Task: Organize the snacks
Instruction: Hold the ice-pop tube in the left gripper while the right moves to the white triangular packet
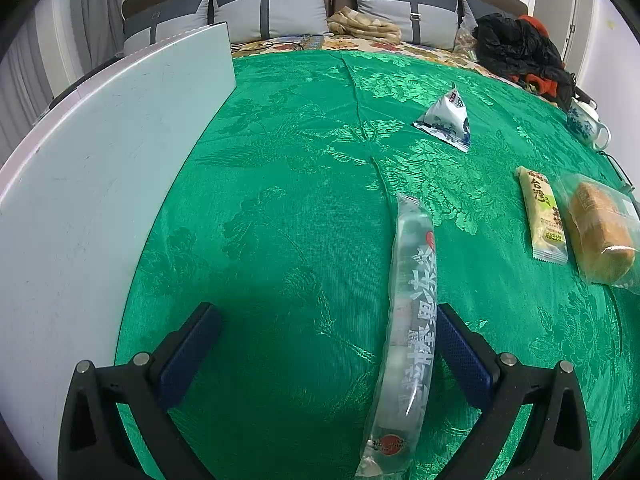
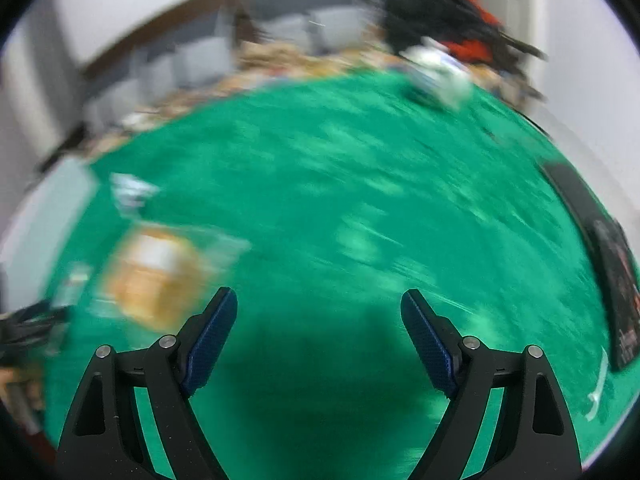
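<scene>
In the left wrist view my left gripper (image 1: 326, 316) is open above the green cloth. A long clear snack tube (image 1: 410, 320) lies on the cloth between the fingers, close to the right finger (image 1: 460, 348). Farther off lie a white and blue triangular pack (image 1: 446, 120), a yellow bar pack (image 1: 544, 216) and a bagged orange cake (image 1: 600, 232). The right wrist view is blurred. My right gripper (image 2: 320, 300) is open and empty over the cloth, with the orange cake (image 2: 156, 276) to its left.
A white board (image 1: 100, 152) lies along the left side of the green cloth (image 1: 280, 184). A teapot (image 1: 586, 124) and black and red clothes (image 1: 520, 48) sit at the far right. Grey cushions (image 1: 272, 8) line the back. A dark flat object (image 2: 608, 256) lies at the right edge.
</scene>
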Demonstrator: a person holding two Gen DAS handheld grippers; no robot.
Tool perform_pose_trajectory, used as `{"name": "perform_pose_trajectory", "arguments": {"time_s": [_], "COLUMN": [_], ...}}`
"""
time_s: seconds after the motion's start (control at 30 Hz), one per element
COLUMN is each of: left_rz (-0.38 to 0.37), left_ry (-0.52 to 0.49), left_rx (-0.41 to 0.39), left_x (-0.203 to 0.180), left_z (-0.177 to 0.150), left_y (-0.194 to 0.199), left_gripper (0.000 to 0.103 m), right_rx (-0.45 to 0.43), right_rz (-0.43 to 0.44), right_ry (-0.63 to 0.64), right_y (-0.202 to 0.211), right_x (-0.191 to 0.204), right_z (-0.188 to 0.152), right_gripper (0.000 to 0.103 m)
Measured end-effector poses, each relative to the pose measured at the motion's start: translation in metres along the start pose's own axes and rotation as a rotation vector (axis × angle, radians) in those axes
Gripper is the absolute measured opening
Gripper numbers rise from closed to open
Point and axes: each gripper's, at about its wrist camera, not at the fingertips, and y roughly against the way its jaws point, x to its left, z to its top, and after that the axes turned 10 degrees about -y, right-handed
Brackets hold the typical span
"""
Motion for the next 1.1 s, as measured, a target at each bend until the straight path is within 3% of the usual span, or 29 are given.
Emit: {"name": "perform_pose_trajectory", "arguments": {"time_s": [0.07, 0.13, 0.2, 0.3, 0.47, 0.53, 0.63, 0.73, 0.83, 0.93, 1.0, 1.1], "left_rz": [0.0, 0.0, 0.0, -0.001, 0.0, -0.001, 0.0, 0.0, -0.001, -0.001, -0.001, -0.001], "left_ry": [0.0, 0.0, 0.0, 0.0, 0.0, 0.0, 0.0, 0.0, 0.0, 0.0, 0.0, 0.0], "left_rx": [0.0, 0.0, 0.0, 0.0, 0.0, -0.001, 0.0, 0.0, 0.0, -0.001, -0.001, -0.001], "left_x": [0.0, 0.0, 0.0, 0.0, 0.0, 0.0, 0.0, 0.0, 0.0, 0.0, 0.0, 0.0], "left_z": [0.0, 0.0, 0.0, 0.0, 0.0, 0.0, 0.0, 0.0, 0.0, 0.0, 0.0, 0.0], "left_y": [0.0, 0.0, 0.0, 0.0, 0.0, 0.0, -0.001, -0.001, -0.001, -0.001, -0.001, -0.001], "left_gripper": [0.103, 0.103, 0.103, 0.103, 0.103, 0.103, 0.103, 0.103, 0.103, 0.103, 0.103, 0.103], "right_rx": [0.034, 0.083, 0.137, 0.193, 0.12, 0.105, 0.073, 0.031, 0.082, 0.203, 0.288, 0.322], "right_rz": [0.117, 0.162, 0.133, 0.002, -0.121, -0.128, -0.079, 0.076, 0.199, 0.179, 0.111, 0.092], "right_ry": [0.146, 0.301, 0.413, 0.503, 0.375, 0.332, 0.365, 0.396, 0.425, 0.433, 0.412, 0.303], "right_y": [0.003, -0.001, -0.014, -0.049, -0.065, -0.06, -0.041, -0.02, -0.034, -0.089, -0.134, -0.172], "right_x": [0.043, 0.079, 0.101, 0.111, 0.089, 0.085, 0.099, 0.129, 0.174, 0.21, 0.226, 0.235], "right_z": [-0.002, -0.014, -0.025, -0.031, 0.008, 0.024, 0.038, 0.046, 0.055, 0.061, 0.062, 0.064], "right_gripper": [0.087, 0.087, 0.086, 0.084, 0.084, 0.084, 0.085, 0.086, 0.086, 0.086, 0.085, 0.085]}}
